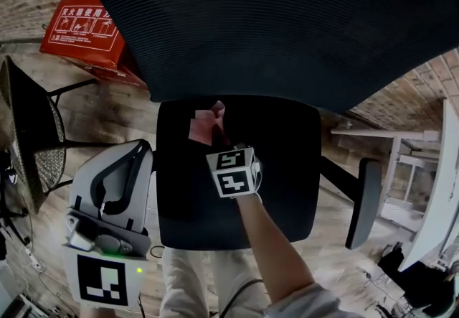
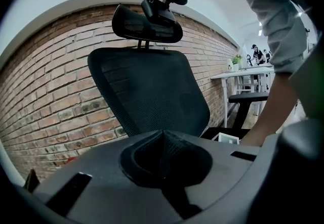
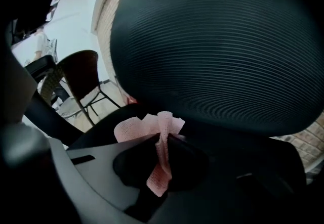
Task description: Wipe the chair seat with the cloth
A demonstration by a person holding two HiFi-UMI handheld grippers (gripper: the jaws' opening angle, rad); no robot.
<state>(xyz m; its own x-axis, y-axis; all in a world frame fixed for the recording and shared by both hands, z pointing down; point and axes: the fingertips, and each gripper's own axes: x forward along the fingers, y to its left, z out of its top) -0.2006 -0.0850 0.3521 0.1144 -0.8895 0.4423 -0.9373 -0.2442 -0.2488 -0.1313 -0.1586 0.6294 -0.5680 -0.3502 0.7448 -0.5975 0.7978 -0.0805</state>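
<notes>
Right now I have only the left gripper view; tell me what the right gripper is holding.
Observer: The right gripper is shut on a crumpled pink woven cloth.
Operator: Say where that cloth is.
Observer: At the rear of the black padded chair seat, close to the black mesh backrest.
Operator: Report where my gripper is.
Observer: The left gripper, shut and empty, is beside the seat's left edge.

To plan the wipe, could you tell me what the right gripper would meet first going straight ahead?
Probably the backrest, low down by the seat, though depth is unclear; the cloth held by the right gripper would touch first.
</notes>
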